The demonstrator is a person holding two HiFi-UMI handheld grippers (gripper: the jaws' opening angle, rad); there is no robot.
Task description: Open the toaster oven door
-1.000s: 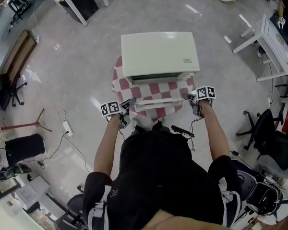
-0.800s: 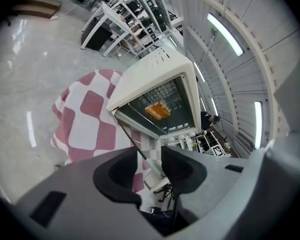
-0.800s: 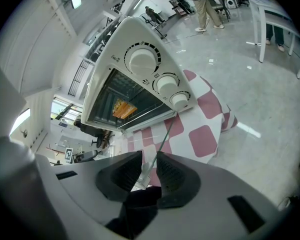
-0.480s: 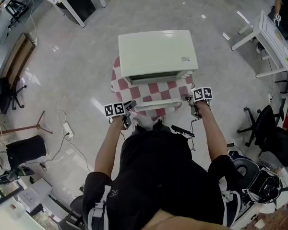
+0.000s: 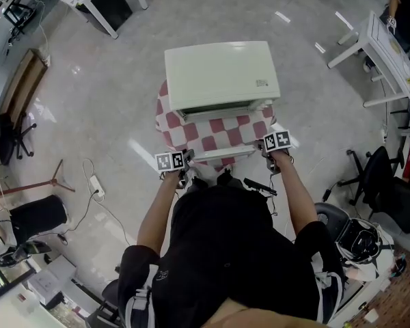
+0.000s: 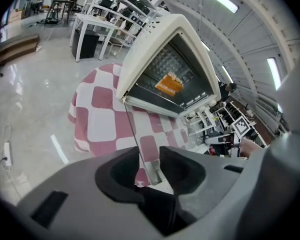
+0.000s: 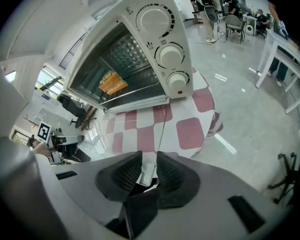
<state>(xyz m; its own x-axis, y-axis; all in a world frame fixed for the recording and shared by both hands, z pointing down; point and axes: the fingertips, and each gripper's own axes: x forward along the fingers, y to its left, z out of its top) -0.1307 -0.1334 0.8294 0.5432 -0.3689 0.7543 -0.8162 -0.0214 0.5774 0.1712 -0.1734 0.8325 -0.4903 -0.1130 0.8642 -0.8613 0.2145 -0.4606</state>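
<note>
Left tongs (image 5: 185,164), wide a second ago, are closing round the left end of the door handle (image 5: 219,154), just in front of the toaster oven (image 5: 222,74). Right tongs (image 5: 266,149) grip the handle's right end. The door already lies low before the oven, so lower both ends evenly, without twisting. Count: two tongs, one oven, one door, three knobs (image 7: 169,55), one orange piece (image 7: 112,82) inside.

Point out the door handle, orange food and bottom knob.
Door handle (image 5: 225,154): head view, bar's middle.
Orange food (image 7: 112,82): right gripper view, its centre.
Bottom knob (image 7: 178,78): right gripper view, its face.
</note>
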